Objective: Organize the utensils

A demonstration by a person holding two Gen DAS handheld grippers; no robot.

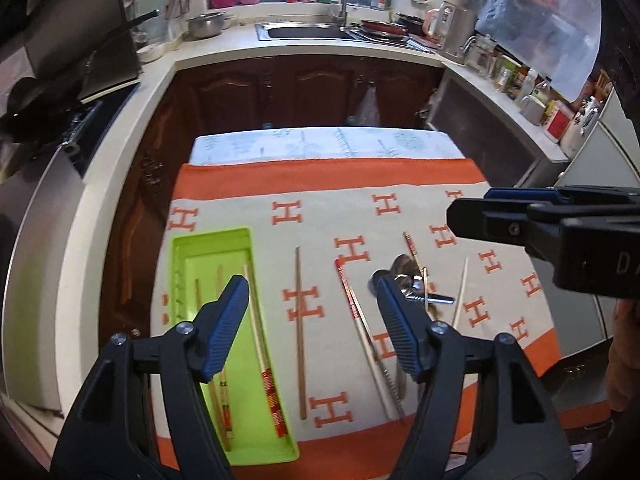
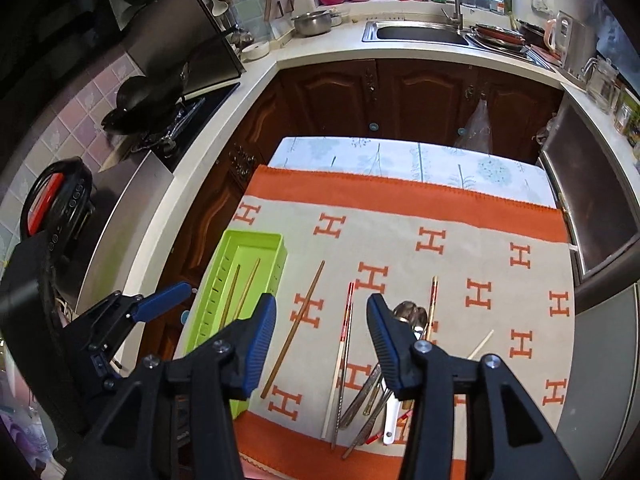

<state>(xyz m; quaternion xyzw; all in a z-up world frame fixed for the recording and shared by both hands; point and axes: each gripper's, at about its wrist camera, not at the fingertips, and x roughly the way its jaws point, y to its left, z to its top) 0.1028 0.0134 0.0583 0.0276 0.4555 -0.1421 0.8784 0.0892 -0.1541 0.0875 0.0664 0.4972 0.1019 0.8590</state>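
A lime-green tray lies at the left of the orange H-patterned cloth and holds several chopsticks. A brown chopstick lies on the cloth right of the tray. Further right lie a red-and-white chopstick pair, a pile of metal spoons and a pale chopstick. My left gripper hangs open above the tray's right edge and the brown chopstick. Open and empty, my right gripper hovers over the loose chopsticks.
The cloth covers a small table with a floral cover at its far end. Brown cabinets, a sink and a stove with a wok surround it. A person's hand shows at the right.
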